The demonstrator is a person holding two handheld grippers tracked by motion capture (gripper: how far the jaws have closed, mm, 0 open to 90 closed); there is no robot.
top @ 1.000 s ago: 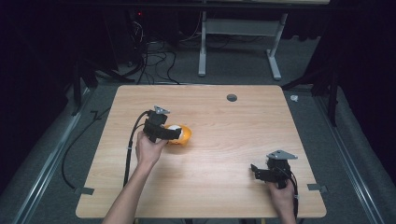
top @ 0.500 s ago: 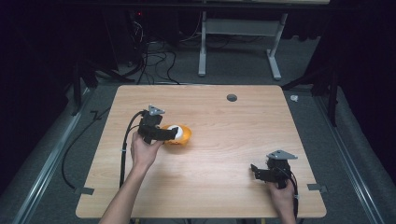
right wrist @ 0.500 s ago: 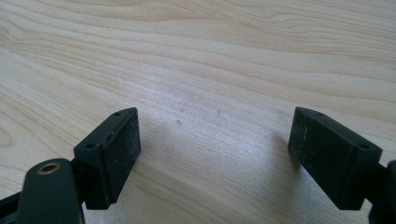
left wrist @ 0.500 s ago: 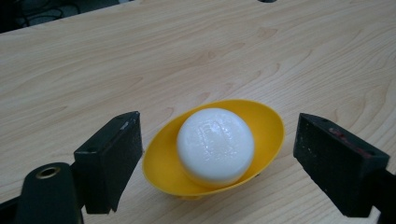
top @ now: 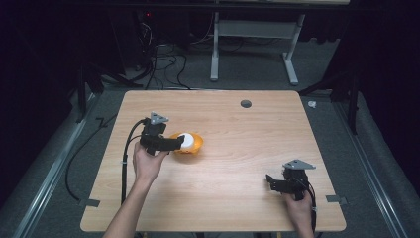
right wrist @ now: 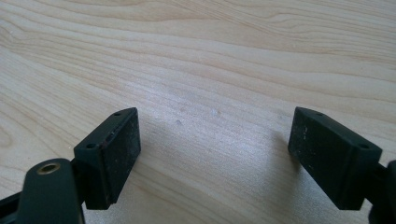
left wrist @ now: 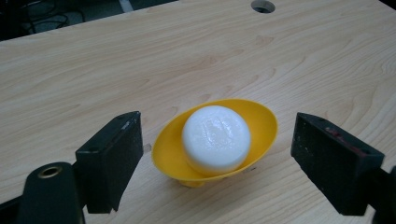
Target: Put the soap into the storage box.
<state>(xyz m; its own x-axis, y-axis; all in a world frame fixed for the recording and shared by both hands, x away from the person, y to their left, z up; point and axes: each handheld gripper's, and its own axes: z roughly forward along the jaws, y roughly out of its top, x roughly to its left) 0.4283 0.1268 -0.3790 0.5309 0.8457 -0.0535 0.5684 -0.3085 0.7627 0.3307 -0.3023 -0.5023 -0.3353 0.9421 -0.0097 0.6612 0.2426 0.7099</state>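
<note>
High view: one yellow dish (top: 190,144), one white puck (top: 186,141), two tongs.

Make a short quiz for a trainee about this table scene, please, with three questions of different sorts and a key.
1. True or false: the left hand-held gripper is shut on the shallow yellow plastic dish.
2. Multiple choice: where does the round white soap-like puck lie? A) on the bare light wooden table B) inside the yellow dish C) between the jaws of the right hand-held gripper
3. Fill in: the right hand-held gripper's jaws stand ____.

Key: 1 false, its jaws stand open on either side of the dish; 2 B; 3 open, above bare wood.
</note>
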